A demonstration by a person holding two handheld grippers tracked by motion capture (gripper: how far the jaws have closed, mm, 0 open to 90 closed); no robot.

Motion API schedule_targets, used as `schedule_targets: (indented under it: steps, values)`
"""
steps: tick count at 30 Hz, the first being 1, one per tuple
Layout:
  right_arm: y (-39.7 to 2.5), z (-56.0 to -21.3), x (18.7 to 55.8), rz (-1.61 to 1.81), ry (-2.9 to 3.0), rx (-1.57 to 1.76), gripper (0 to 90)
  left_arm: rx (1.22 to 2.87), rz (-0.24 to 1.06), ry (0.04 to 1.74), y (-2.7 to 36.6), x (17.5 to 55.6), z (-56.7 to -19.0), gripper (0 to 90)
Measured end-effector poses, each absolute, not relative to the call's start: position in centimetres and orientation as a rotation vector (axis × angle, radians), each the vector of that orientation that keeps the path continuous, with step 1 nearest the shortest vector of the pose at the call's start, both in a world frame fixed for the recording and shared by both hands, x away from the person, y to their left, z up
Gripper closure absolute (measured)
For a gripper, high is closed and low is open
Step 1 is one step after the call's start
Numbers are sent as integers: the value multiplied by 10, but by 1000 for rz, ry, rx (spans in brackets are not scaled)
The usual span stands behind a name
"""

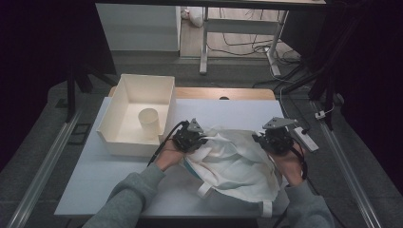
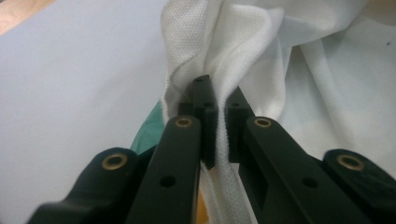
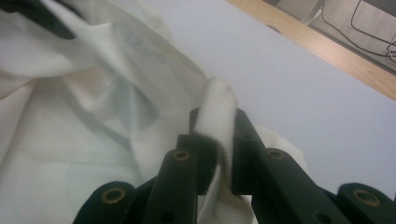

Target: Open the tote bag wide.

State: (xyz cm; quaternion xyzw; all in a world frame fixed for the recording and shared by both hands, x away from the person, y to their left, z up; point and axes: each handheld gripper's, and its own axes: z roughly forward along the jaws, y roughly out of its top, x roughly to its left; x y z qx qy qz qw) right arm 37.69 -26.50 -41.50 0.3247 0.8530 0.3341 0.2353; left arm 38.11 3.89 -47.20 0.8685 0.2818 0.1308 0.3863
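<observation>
From above, a white cloth bag (image 1: 235, 164) lies rumpled on the pale worktop (image 1: 95, 180), toward the near right part of it, with the person's two hands at its far corners: the left tool (image 1: 190, 137) at the bag's upper left edge, the right tool (image 1: 275, 137) at its upper right edge. Two white strap ends poke out along the bag's near edge. To the left of the bag, just beside the left tool, stands an open white box (image 1: 119, 102) with a pale cup (image 1: 149, 121) upright inside it. The high view is too dim and far off to show how the jaws stand; the gripper views settle that. In the left gripper view the left tool (image 2: 217, 116) is clamped on a bunched fold of the bag's (image 2: 261, 42) woven fabric, which rises between the jaws and spills away to the right, and a sliver of green shows under the cloth at the left that I can barely pick out from above. In the right gripper view the right tool (image 3: 219, 135) pinches a thick rolled hem of the bag (image 3: 70, 116), the cloth running up through the closed jaws; the wooden edge of the worktop (image 3: 327, 51) crosses the top right corner. What the green thing is I cannot tell, and faint lettering on the bag is too blurred to read
</observation>
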Motion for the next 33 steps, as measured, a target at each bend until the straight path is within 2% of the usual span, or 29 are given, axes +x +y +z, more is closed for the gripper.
schedule_targets:
  steps: [6,9,15,21,23,28,29,33]
  values:
    - [-276,-442,428,931,2379,997,821,2237,355,701,31,379,-475,868]
    - [-270,-457,442,877,2393,987,822,2254,358,708,29,379,-478,868]
    - [-265,-482,452,824,2428,1002,823,2276,327,724,28,384,-486,867]
    - [-263,-493,449,806,2416,1007,817,2281,308,739,28,386,-490,865]
    - [-264,-491,448,820,2406,1019,783,2279,303,739,29,387,-491,864]
    - [-270,-463,435,951,2312,1012,500,2273,297,741,30,388,-491,862]
    - [-271,-454,429,995,2282,1011,467,2272,296,744,30,388,-492,862]
    - [-265,-426,399,1111,2291,922,453,2273,298,745,30,388,-493,861]
